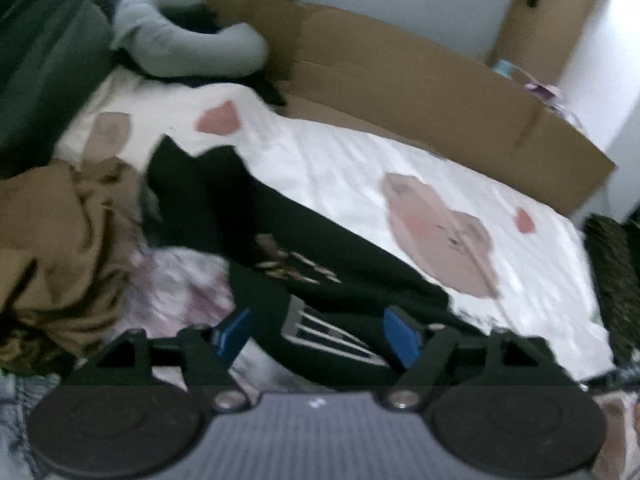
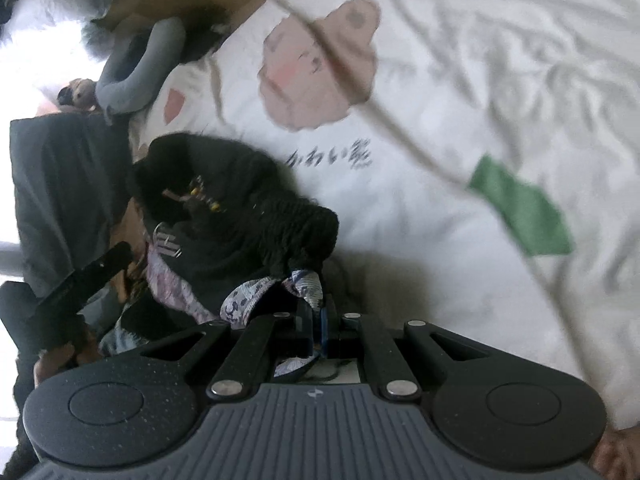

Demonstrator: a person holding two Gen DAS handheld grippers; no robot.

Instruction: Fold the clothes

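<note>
right gripper point(image 2: 316, 328) pinching patterned cloth point(image 2: 256, 296) | black garment point(image 2: 240, 208) rumpled, lifted

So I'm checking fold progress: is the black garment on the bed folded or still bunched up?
Bunched, not folded. The black garment lies in a rumpled heap on the white bedsheet, one end lifted toward the right gripper.

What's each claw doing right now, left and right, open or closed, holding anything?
Left claw: open, holding nothing, over the black garment.
Right claw: closed on the patterned cloth.
</note>
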